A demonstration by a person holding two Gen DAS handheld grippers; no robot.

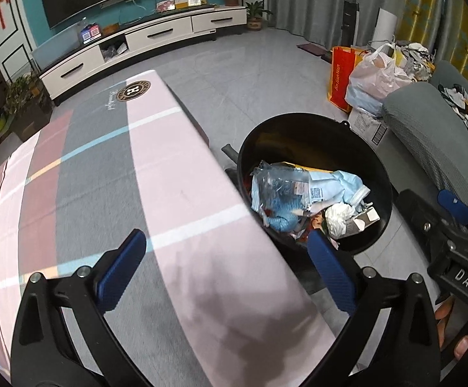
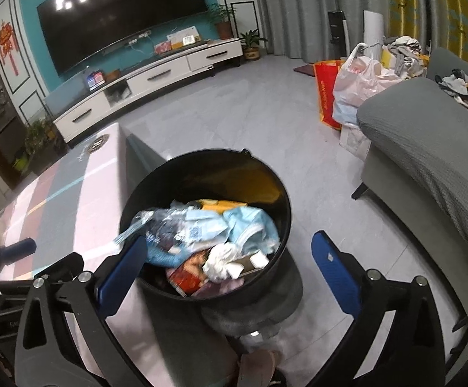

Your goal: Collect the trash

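A round black trash bin [image 1: 382,174] [image 2: 285,206] stands on the floor beside a low table. It holds crumpled trash [image 1: 301,196] [image 2: 221,242]: clear plastic, light blue wrappers, white tissue, a small carton and an orange packet. My left gripper [image 1: 226,240] hangs open above the table's right edge, just left of the bin, with nothing between its blue fingers [image 1: 122,269]. My right gripper [image 2: 229,243] is open above the bin's near rim, empty. The right gripper's body [image 1: 450,245] shows at the right in the left wrist view, and the left gripper's fingertip [image 2: 19,246] shows at the left in the right wrist view.
The table [image 1: 98,174] wears a pink and grey striped cloth. A grey sofa [image 2: 427,161] stands to the right, with plastic and red bags [image 2: 350,87] on the floor behind it. A white TV cabinet [image 2: 150,87] and television line the far wall. A person's foot [image 2: 256,367] shows below.
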